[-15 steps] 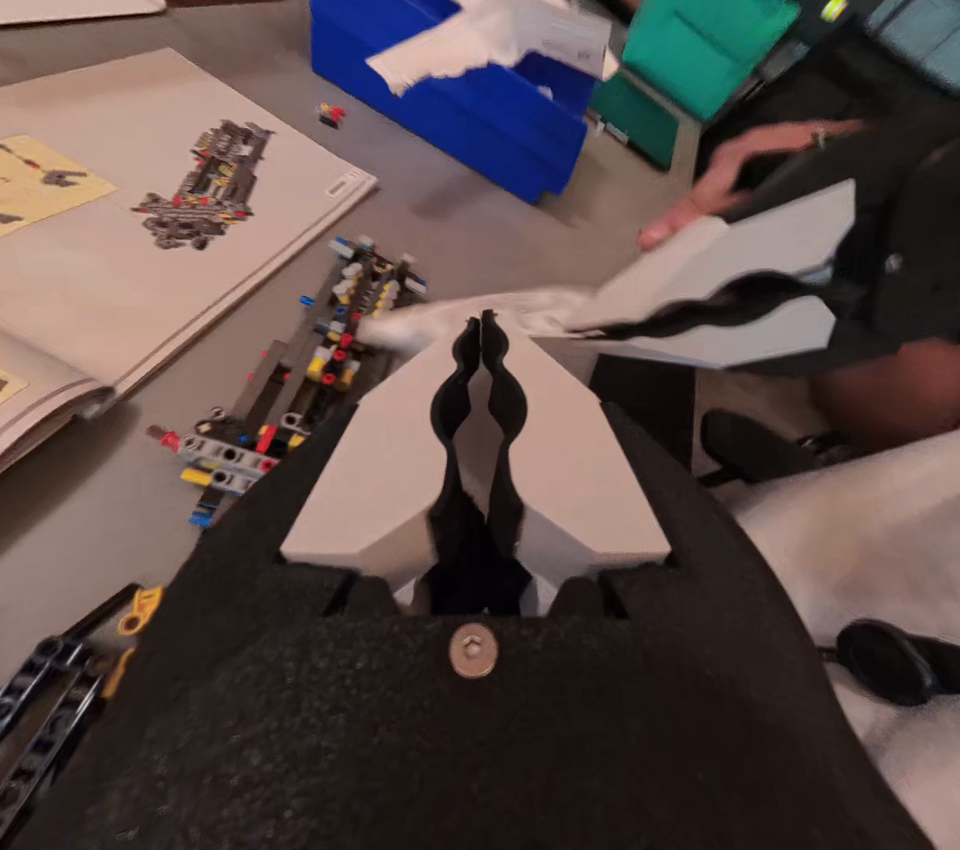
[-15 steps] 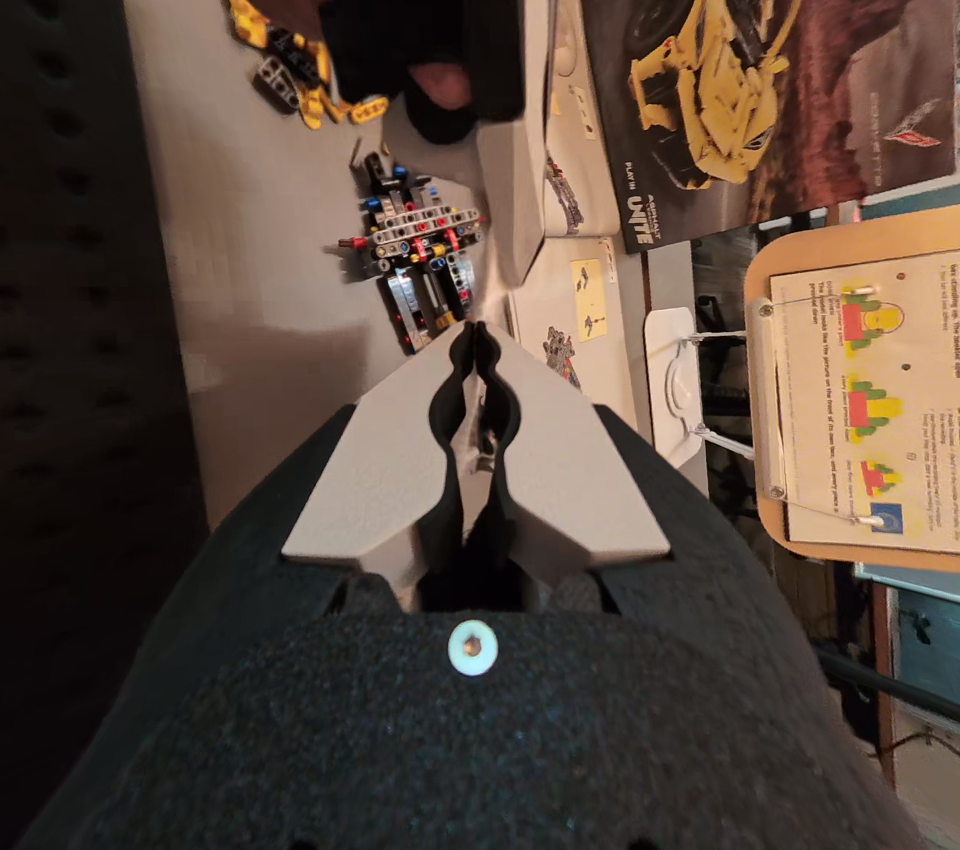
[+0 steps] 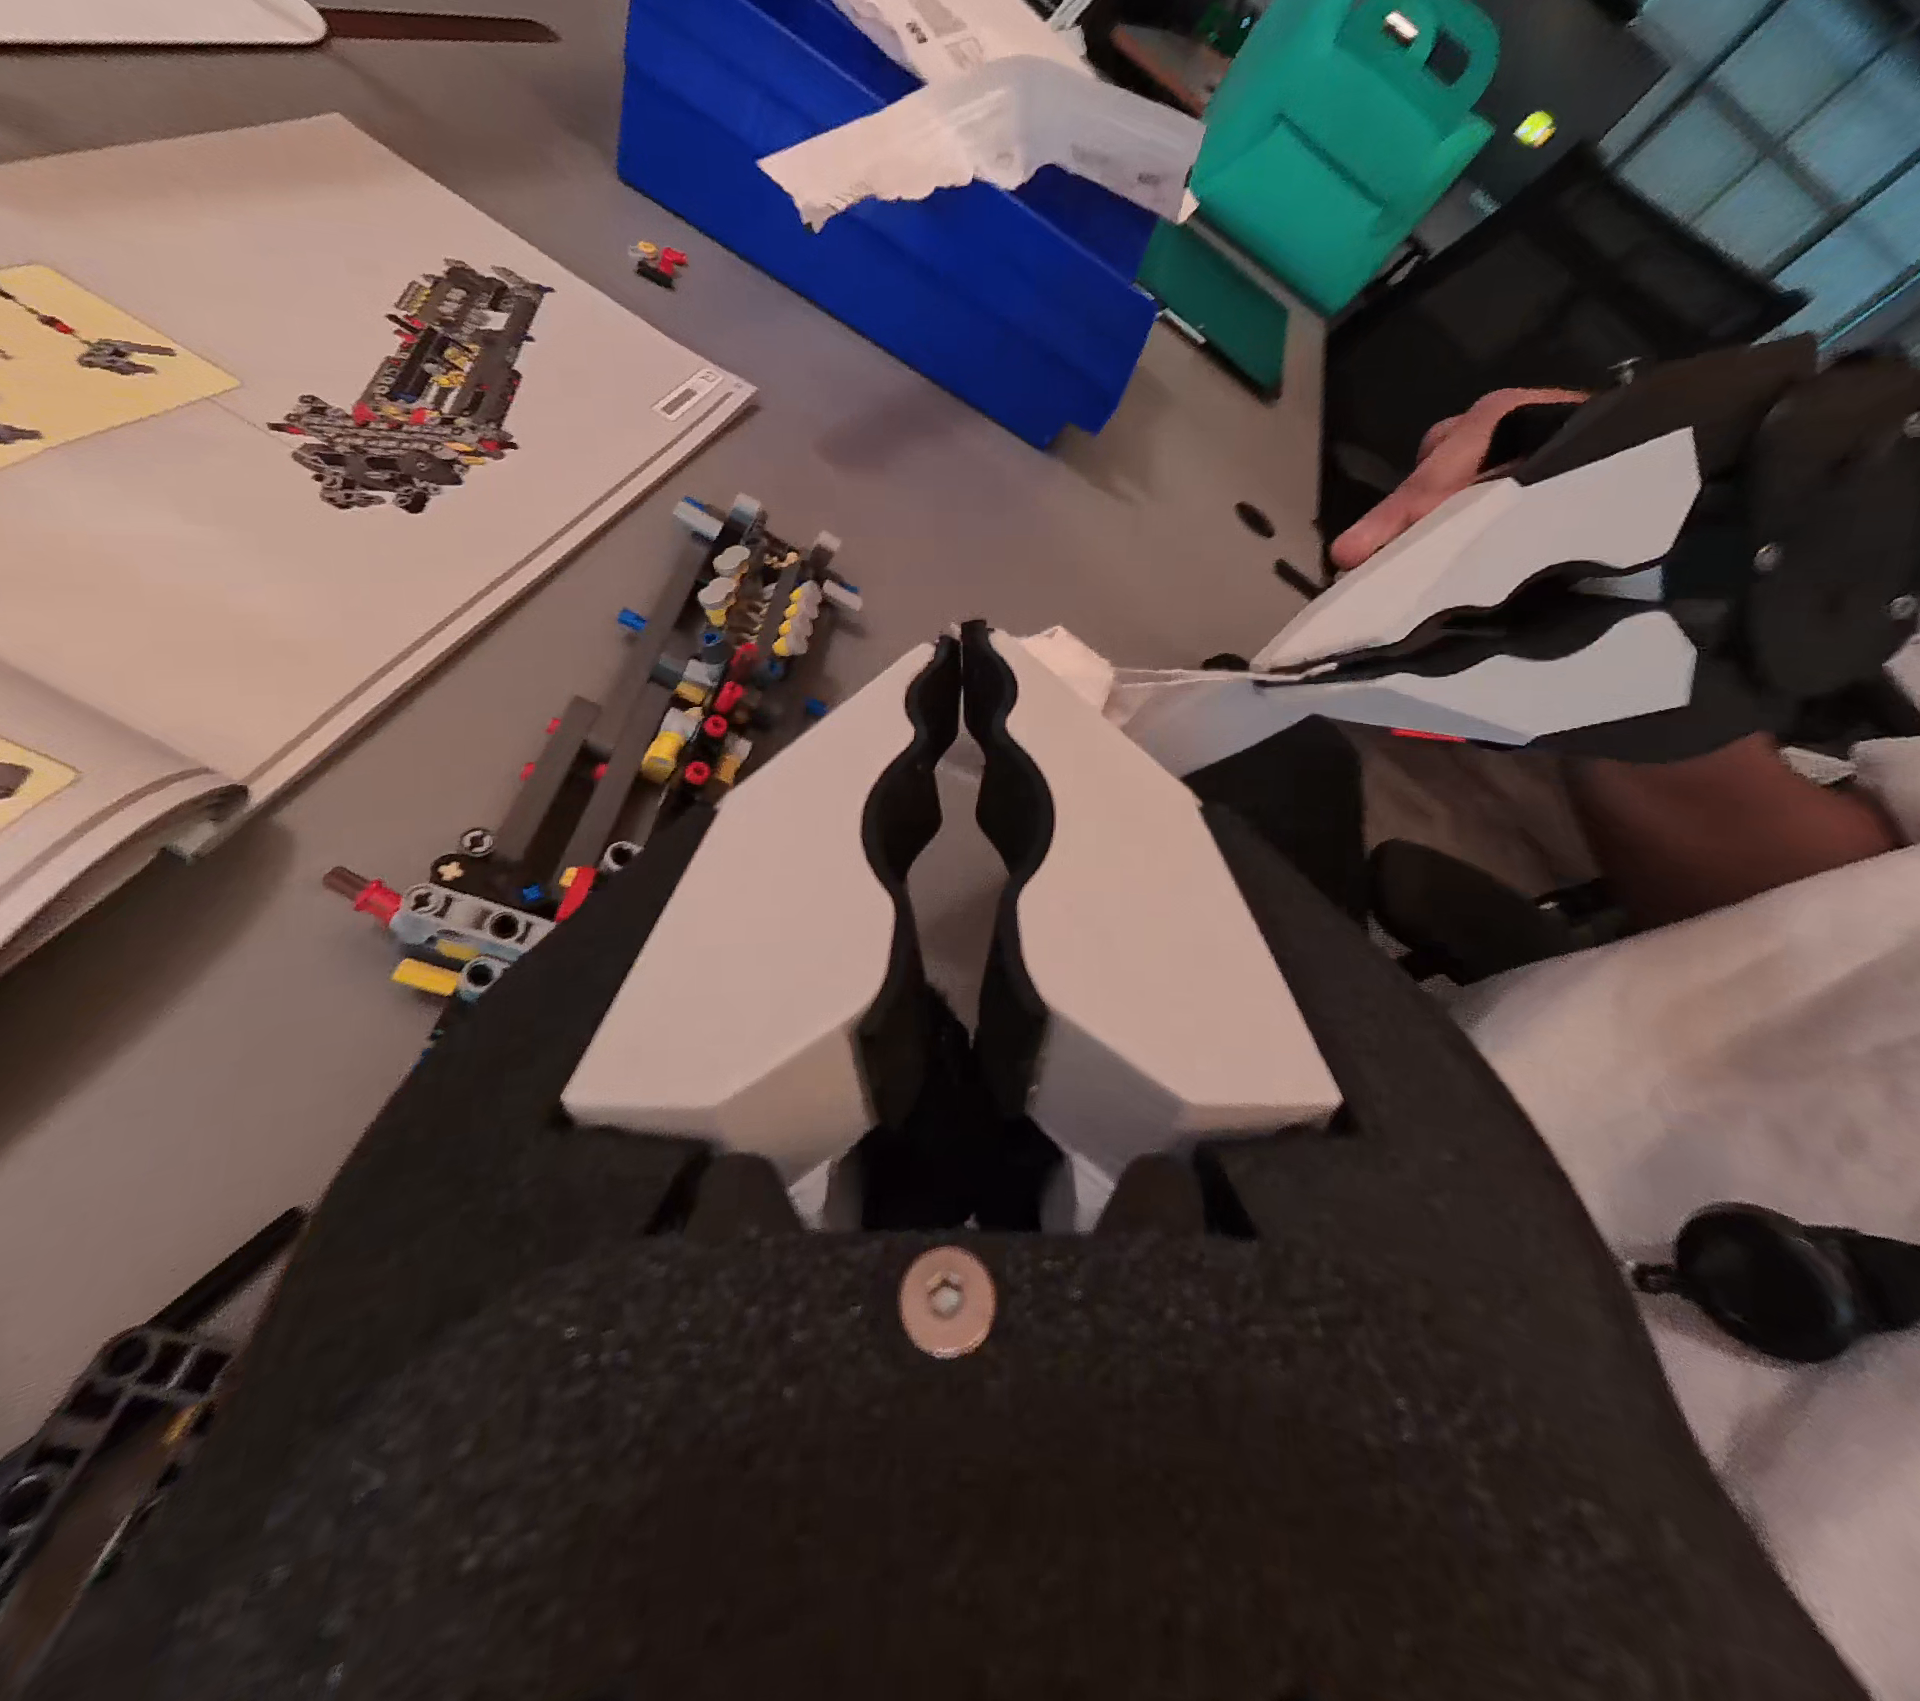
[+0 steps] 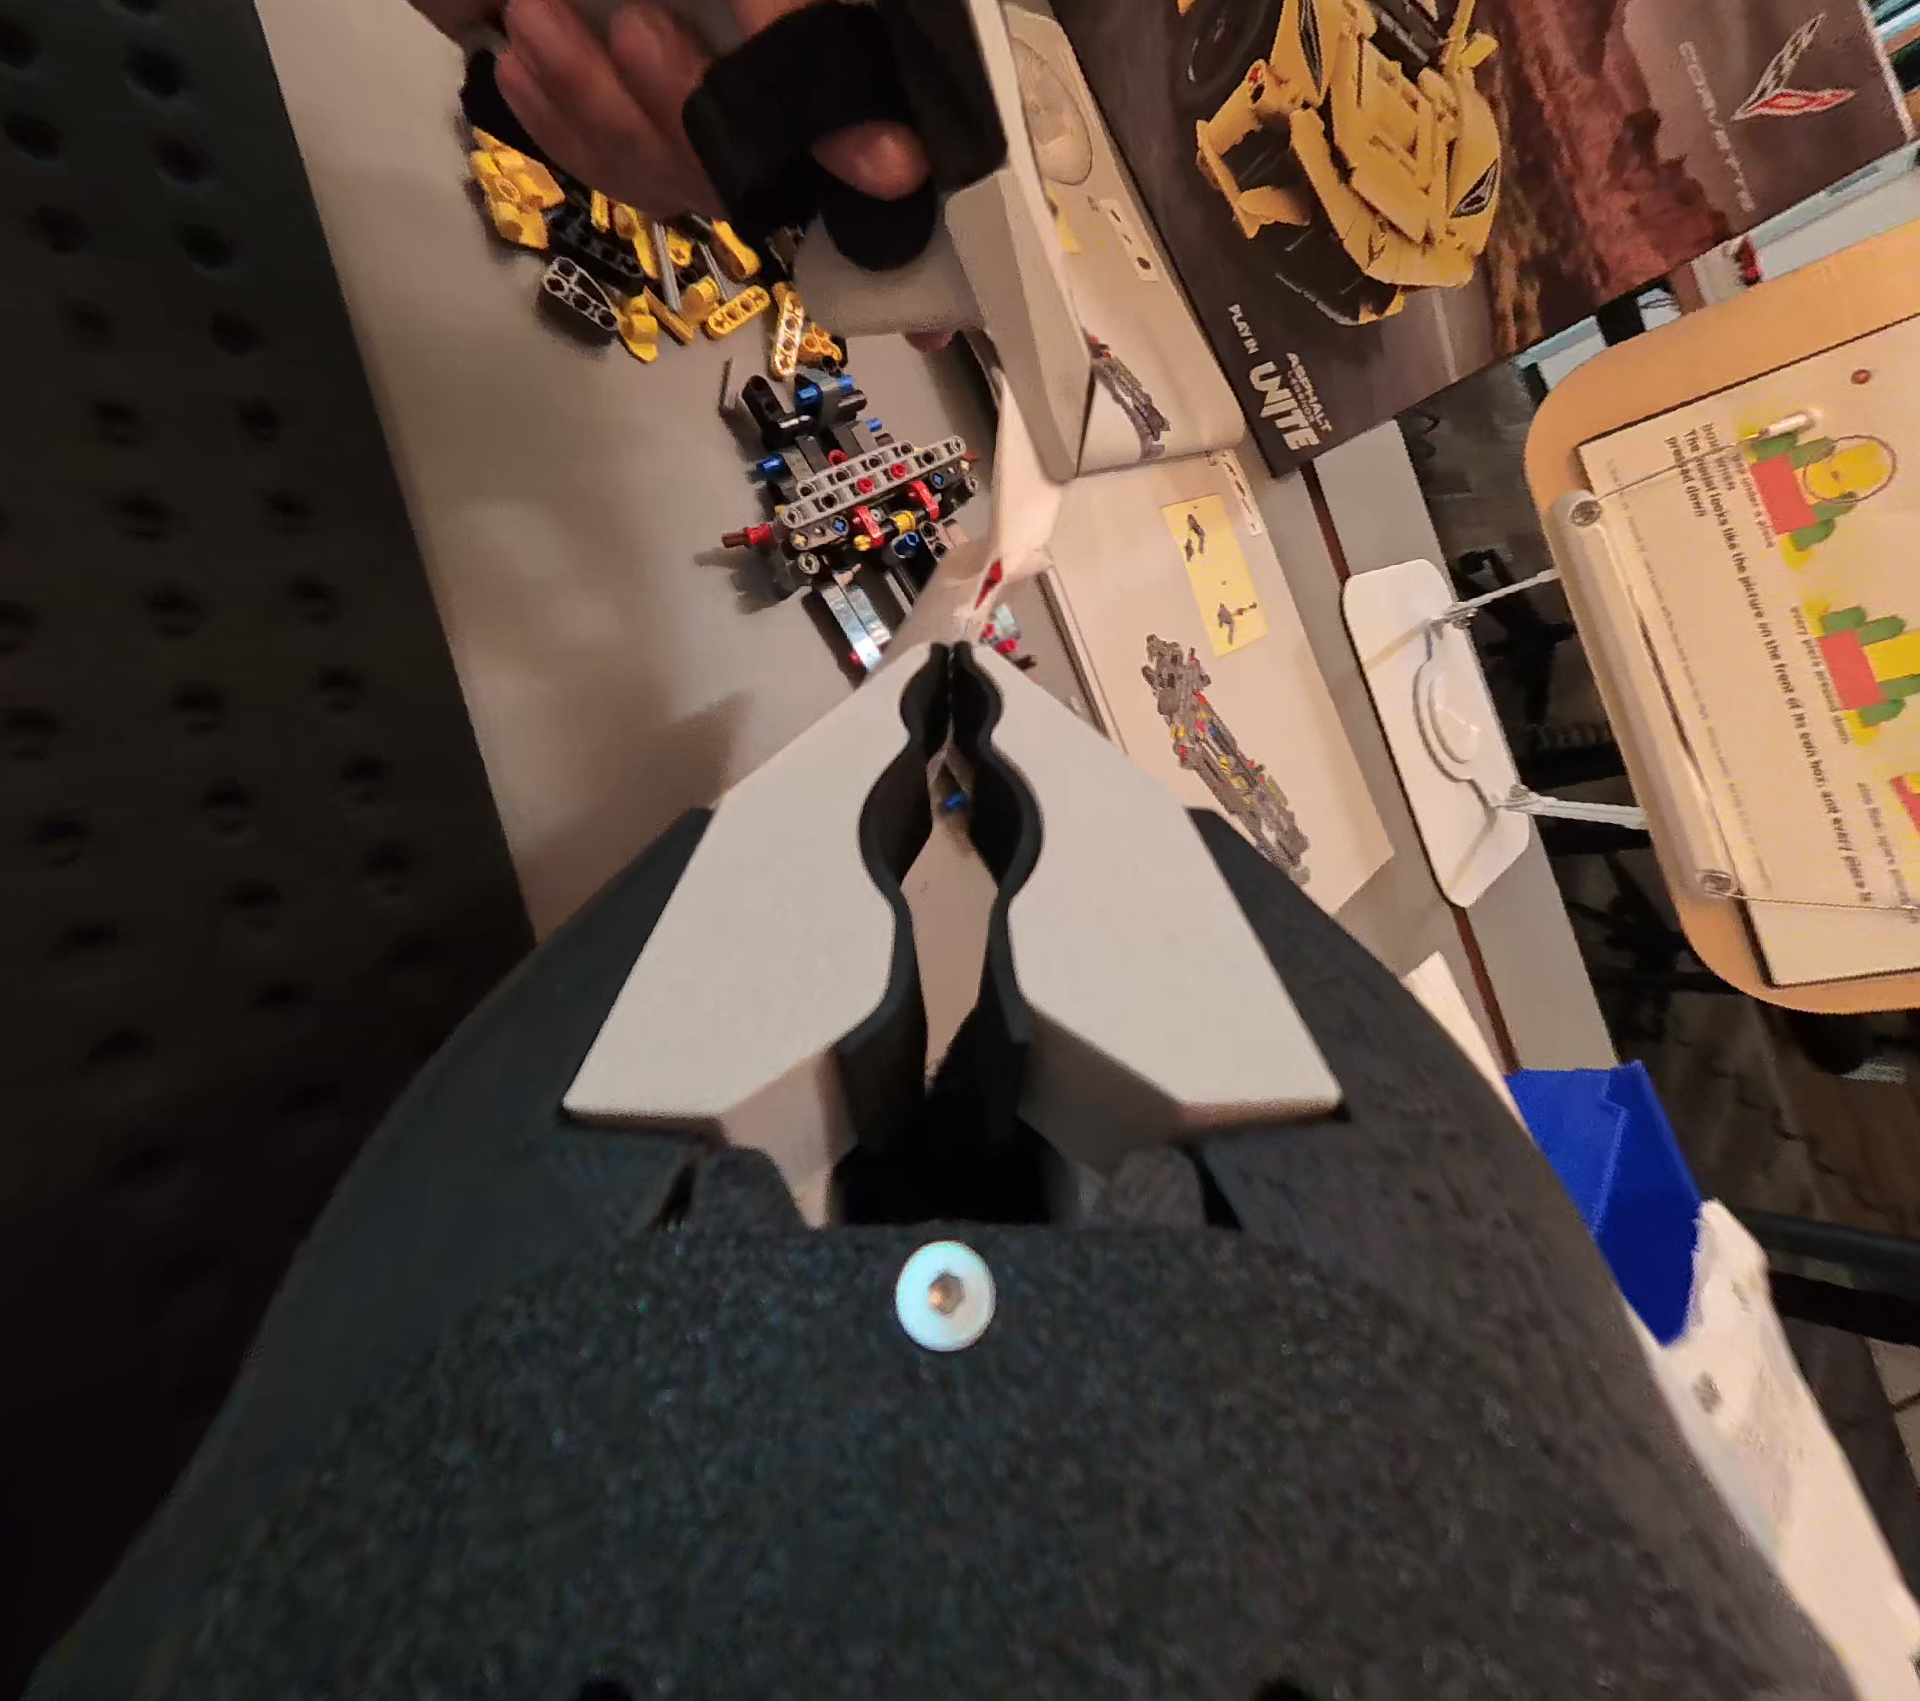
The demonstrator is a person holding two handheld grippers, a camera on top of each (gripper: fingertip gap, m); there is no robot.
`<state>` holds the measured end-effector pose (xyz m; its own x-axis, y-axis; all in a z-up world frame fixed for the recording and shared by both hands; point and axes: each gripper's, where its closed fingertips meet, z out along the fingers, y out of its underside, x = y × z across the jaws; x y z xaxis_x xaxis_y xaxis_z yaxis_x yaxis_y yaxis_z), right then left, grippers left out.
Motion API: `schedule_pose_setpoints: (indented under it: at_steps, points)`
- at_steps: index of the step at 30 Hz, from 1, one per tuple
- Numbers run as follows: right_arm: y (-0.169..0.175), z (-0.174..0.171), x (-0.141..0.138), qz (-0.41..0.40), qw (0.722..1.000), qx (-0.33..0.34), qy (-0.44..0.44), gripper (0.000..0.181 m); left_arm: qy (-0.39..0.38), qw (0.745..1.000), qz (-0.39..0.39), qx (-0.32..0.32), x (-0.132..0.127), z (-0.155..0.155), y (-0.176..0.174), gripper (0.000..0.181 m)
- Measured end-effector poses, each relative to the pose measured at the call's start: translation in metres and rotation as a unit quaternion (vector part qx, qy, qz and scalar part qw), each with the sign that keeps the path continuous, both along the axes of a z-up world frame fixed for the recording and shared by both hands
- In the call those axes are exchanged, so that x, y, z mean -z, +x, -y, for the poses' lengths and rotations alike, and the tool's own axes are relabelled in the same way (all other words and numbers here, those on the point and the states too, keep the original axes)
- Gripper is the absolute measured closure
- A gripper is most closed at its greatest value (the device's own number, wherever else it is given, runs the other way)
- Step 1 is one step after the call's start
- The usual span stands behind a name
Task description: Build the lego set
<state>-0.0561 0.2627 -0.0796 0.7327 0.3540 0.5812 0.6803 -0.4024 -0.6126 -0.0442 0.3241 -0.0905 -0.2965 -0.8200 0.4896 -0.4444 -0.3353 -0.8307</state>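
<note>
A part-built dark lego chassis with red, yellow and blue pins lies on the grey table; it also shows in the right wrist view. My left gripper is shut, with a crumpled white paper bag pinched at its tips just right of the chassis. My right gripper comes in from the right and is shut on the same paper. In the right wrist view the right gripper holds the paper strip, which runs up to the left gripper.
An open instruction booklet lies left of the chassis. A blue bin with white paper stands behind. Loose yellow and black pieces lie on the table, the set's box beyond. A black piece lies near left. Spacing between my two grippers at the tips: around 7 cm. My right tips are about 25 cm from the black piece, my left tips only 15 cm.
Both grippers stay shut. The left gripper and its hand have come closer in the right wrist view, and the white paper strip now shows stretched between the two tips.
</note>
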Motion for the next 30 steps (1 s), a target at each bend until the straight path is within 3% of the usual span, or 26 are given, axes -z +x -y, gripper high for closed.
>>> schedule_pose_setpoints:
  at_steps: [3,5,6,7,10,14,17,19,21,22,23,30]
  points:
    - [0.002,0.002,-0.002,0.005,1.000,0.008,0.005,0.181,-0.012,1.000,-0.003,0.002,0.001,-0.001,0.001,0.181]
    - [0.005,0.011,-0.003,-0.023,1.000,0.014,0.007,0.181,0.055,0.989,-0.043,-0.130,0.020,-0.061,0.001,0.181]
    - [0.011,0.018,-0.008,-0.034,0.999,0.023,0.017,0.181,0.022,0.988,-0.020,-0.149,0.011,-0.079,-0.004,0.181]
    - [0.017,0.022,-0.011,-0.044,0.998,0.034,0.021,0.181,-0.031,0.994,0.017,-0.107,-0.012,-0.065,-0.006,0.181]
    - [0.029,0.020,-0.014,-0.049,0.997,0.046,0.028,0.181,0.089,0.993,0.072,0.014,-0.037,0.010,0.004,0.181]
    - [0.041,0.023,-0.021,-0.026,0.997,0.064,0.031,0.181,0.024,0.998,0.052,0.040,-0.030,0.018,0.014,0.177]
    - [0.048,0.026,-0.015,0.004,0.997,0.080,0.018,0.181,-0.006,0.997,0.042,0.070,-0.029,0.032,0.015,0.135]
    - [0.051,0.027,-0.011,0.015,0.996,0.089,0.014,0.181,-0.002,0.996,0.044,0.078,-0.027,0.042,0.016,0.122]
    - [0.048,0.027,-0.009,0.013,0.996,0.087,0.016,0.181,0.013,0.997,0.025,0.078,-0.016,0.049,0.023,0.129]
    - [0.045,0.027,-0.008,0.011,0.996,0.083,0.016,0.181,0.017,0.996,0.018,0.081,-0.010,0.054,0.025,0.141]
    - [0.043,0.027,-0.007,0.011,0.996,0.084,0.016,0.181,0.015,0.996,0.017,0.084,-0.008,0.057,0.028,0.164]
    - [0.042,0.028,-0.001,0.016,0.994,0.103,0.030,0.181,-0.043,0.999,0.001,0.022,-0.004,0.052,0.042,0.181]
